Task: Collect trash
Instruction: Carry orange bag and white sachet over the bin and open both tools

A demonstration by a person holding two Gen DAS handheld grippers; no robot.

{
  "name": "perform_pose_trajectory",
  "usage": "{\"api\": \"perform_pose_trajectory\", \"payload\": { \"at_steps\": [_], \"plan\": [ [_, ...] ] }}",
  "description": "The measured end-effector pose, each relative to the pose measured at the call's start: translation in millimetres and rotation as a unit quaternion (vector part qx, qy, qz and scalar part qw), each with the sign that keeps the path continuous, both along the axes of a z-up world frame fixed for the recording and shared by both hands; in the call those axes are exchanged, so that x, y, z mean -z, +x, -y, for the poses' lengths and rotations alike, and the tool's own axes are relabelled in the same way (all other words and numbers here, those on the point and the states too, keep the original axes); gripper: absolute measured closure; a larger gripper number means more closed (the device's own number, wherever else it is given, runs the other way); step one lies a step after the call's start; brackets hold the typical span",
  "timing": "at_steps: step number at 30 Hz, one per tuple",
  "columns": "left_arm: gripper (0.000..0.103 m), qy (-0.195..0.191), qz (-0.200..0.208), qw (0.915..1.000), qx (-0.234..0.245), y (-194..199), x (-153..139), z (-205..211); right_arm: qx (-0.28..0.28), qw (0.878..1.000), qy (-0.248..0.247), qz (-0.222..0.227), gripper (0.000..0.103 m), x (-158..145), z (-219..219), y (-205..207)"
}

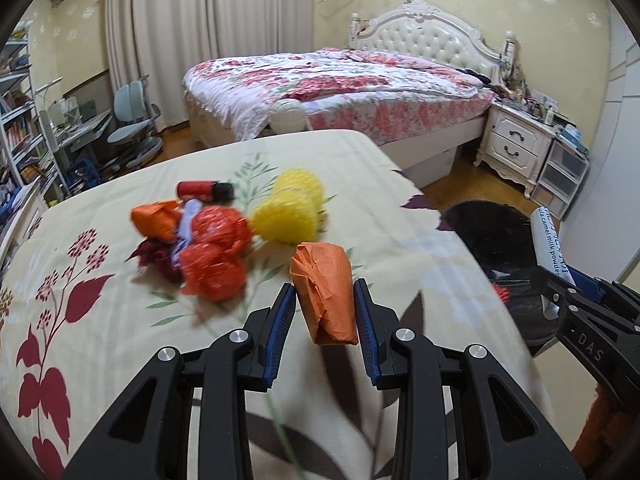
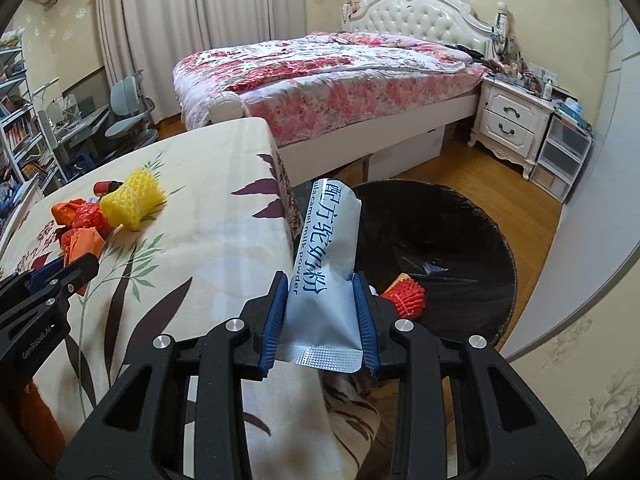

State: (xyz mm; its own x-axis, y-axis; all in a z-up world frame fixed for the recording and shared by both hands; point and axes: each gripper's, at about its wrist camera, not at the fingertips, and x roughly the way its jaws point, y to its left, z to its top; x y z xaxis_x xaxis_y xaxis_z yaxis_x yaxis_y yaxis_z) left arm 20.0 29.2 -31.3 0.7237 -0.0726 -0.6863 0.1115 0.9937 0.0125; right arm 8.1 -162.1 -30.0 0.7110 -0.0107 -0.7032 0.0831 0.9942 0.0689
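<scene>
Black claw (image 1: 325,320), blue ribbed pads (image 1: 280,320), silver screws.

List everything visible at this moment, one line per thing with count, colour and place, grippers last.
orange paper wad: 1, orange, between the left gripper's fingers
milk powder sachet: 1, silver-white with blue print, between the right gripper's fingers, at the bin's edge
trash pile: several wads, orange, red and dark red, on the table
yellow foam nets: 2, yellow, on the table beside the pile
red spool: 1, red, behind the pile
trash bin: 1, black liner, on the floor beside the table
red foam net: 1, red, inside the bin
table: 1, cream floral cloth
bed: 1, white frame, pink floral cover, background
nightstand: 1, white, beside the bed
left gripper: 1, black, blue pads
right gripper: 1, black, blue pads
</scene>
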Motion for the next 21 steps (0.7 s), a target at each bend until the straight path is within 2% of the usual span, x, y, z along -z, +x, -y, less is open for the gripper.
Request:
{"api": "perform_pose_trajectory", "payload": {
  "at_steps": [12,21],
  "plan": [
    [0.07,0.0,0.011,0.998,0.062,24,-2,66,0.056,0.998,-0.004,0.005,0.071,-1,51,8],
    [0.07,0.008,0.015,0.9962,0.085,47,2,103,0.083,0.997,-0.005,0.001,0.07,5,79,19]
  ]
}}
